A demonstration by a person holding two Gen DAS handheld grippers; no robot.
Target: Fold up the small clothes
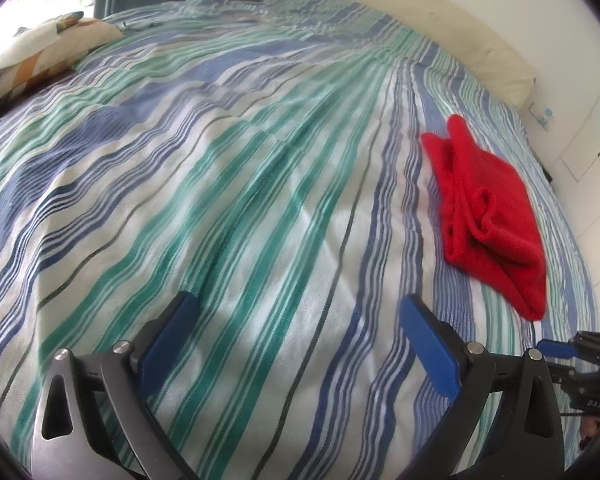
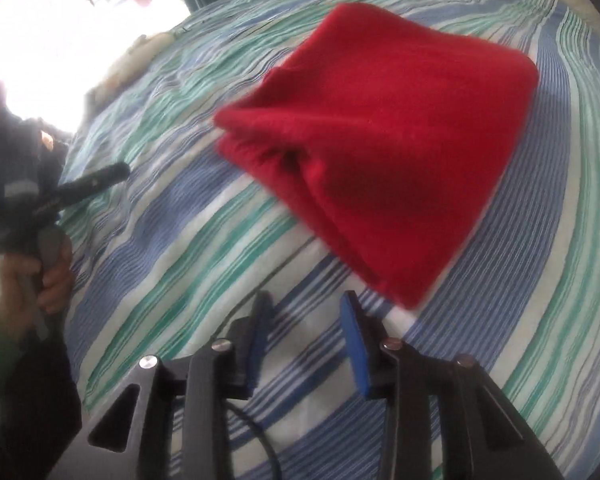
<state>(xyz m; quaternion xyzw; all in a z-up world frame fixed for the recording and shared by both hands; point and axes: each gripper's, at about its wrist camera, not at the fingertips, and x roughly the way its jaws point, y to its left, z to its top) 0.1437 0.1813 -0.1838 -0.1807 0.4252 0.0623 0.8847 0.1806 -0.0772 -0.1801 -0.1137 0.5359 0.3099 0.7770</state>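
Note:
A red folded garment [image 1: 492, 216] lies on the striped bedspread [image 1: 240, 184] at the right of the left wrist view. My left gripper [image 1: 300, 312] is open and empty, over bare bedspread to the left of the garment. In the right wrist view the red garment [image 2: 384, 144] lies just ahead of my right gripper [image 2: 306, 304], which is open and empty, its blue pads apart and a little short of the garment's near corner. The left gripper [image 2: 100, 178] shows at the left of that view, held in a hand.
A patterned pillow [image 1: 52, 52] lies at the far left of the bed. A cream headboard cushion [image 1: 440, 20] runs along the far right edge. A bright window [image 2: 40, 20] and curtain are beyond the bed.

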